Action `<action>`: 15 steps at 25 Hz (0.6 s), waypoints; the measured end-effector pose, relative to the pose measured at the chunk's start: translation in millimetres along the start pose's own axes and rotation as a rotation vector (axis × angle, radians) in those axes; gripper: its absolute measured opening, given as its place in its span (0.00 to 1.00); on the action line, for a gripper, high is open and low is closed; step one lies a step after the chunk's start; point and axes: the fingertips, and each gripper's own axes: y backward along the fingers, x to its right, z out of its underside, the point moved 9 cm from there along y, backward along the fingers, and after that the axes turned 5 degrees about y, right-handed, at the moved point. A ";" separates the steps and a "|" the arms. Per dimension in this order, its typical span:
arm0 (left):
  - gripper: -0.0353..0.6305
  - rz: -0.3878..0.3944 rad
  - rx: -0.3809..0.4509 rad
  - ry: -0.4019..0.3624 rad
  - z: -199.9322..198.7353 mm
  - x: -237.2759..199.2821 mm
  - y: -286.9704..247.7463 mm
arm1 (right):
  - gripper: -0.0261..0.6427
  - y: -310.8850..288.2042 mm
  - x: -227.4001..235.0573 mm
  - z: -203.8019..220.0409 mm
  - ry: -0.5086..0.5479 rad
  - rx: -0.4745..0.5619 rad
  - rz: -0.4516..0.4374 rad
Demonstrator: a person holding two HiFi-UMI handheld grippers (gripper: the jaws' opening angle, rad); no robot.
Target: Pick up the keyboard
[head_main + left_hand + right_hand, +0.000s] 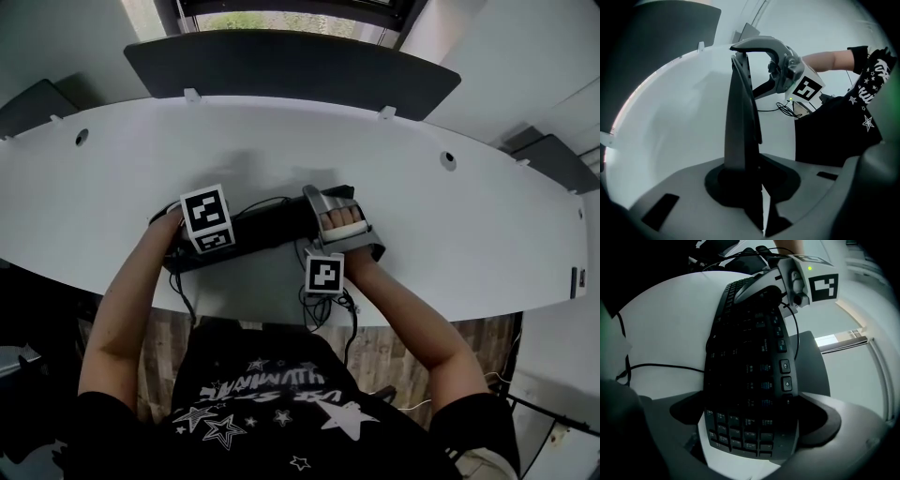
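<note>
A black keyboard (267, 225) lies across the near part of the white table (441, 216), with a gripper at each end. My left gripper (174, 246) is at its left end. In the left gripper view the keyboard (740, 117) stands edge-on between the jaws of that gripper (751, 190), which look closed against its faces. My right gripper (339, 223) is at the right end. In the right gripper view the keyboard's key side (745, 366) fills the gap of the right gripper (750, 432), and the left gripper (790, 280) shows at the far end.
The keyboard's black cable (323, 305) hangs in loops over the table's near edge. A dark partition panel (291, 66) stands along the far edge. The person's torso is close against the near edge. The table edge curves away on both sides.
</note>
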 end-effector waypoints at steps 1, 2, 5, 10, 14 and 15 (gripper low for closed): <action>0.16 -0.007 0.004 0.005 0.9 1.4 0.3 | 0.90 0.6 -0.6 -0.1 0.000 -0.001 0.005; 0.16 -0.013 0.008 0.013 2.3 2.9 1.1 | 0.90 1.6 -0.1 -0.5 0.006 0.000 0.019; 0.16 -0.045 0.035 0.041 6.0 7.1 7.5 | 0.90 6.8 4.5 -0.6 0.033 0.013 0.090; 0.16 -0.067 0.116 0.094 14.0 9.3 23.8 | 0.90 15.1 25.4 2.9 0.081 0.044 0.227; 0.16 -0.028 0.216 0.146 28.7 9.5 38.0 | 0.90 22.1 39.1 9.6 -0.004 0.036 0.311; 0.16 -0.029 0.239 0.152 33.0 10.0 41.3 | 0.90 25.3 43.2 10.0 -0.026 0.034 0.331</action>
